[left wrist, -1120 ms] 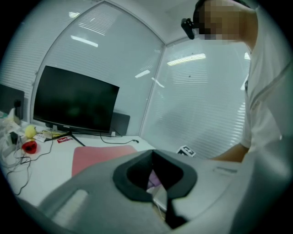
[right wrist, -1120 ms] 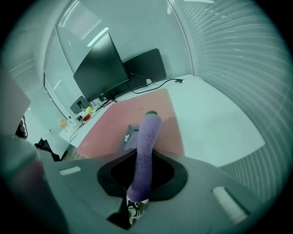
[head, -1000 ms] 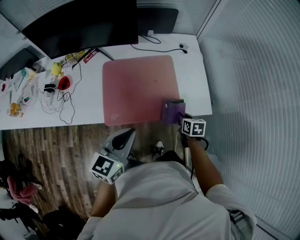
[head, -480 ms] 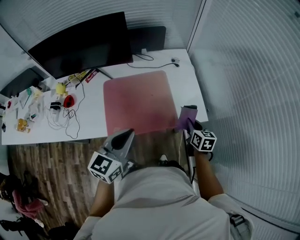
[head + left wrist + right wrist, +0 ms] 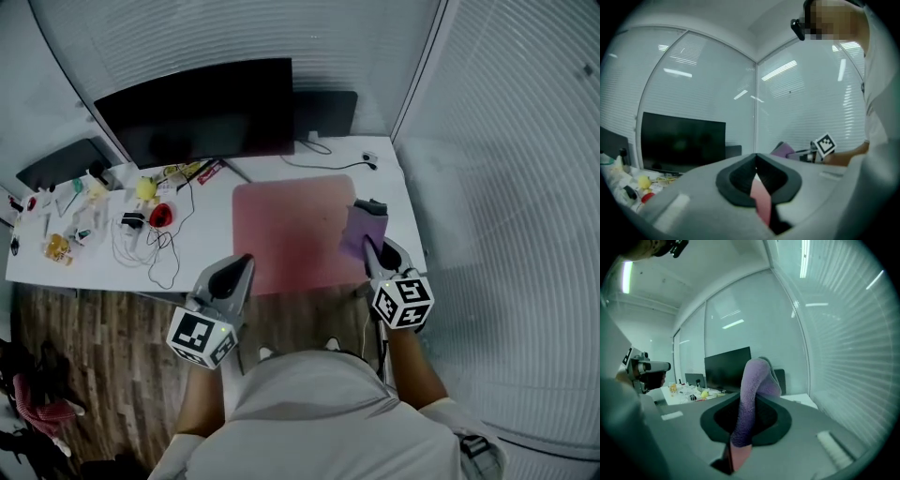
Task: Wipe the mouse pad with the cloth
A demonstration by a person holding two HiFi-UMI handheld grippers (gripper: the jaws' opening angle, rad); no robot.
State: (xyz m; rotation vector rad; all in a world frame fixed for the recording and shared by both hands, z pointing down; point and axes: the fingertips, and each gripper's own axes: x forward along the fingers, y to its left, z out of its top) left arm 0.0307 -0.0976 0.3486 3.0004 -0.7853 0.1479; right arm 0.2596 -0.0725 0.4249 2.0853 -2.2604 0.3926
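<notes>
**Cloth gripped, held over the pad's right edge; no contact seen**

Observed from beside the desk. The flat pink rectangular mouse pad [image 5: 295, 234] lies on the white desk [image 5: 211, 253], in front of the wide black monitor [image 5: 197, 108]. Its surface looks even: no stain or wiped track shows, so I cannot judge how much of it has been cleaned.

Right gripper [image 5: 371, 251]: jaws clamped on the soft purple fleece cloth [image 5: 364, 228]. In the right gripper view the cloth [image 5: 751, 394] is pinched low between the jaws, and its free end stands up and curls over above them. From the head view it sits over the pad's right-hand edge. The gripper looks out level towards the monitor, so the cloth is probably held off the surface, not pressed down, though contact cannot be confirmed.

Left gripper [image 5: 242, 267]: jaws together, nothing between them. It hangs near the pad's front left corner, well apart from the cloth.

Judgement: grasp done. A stroke needs the cloth lowered flat onto the pad and drawn leftwards across it.
</notes>
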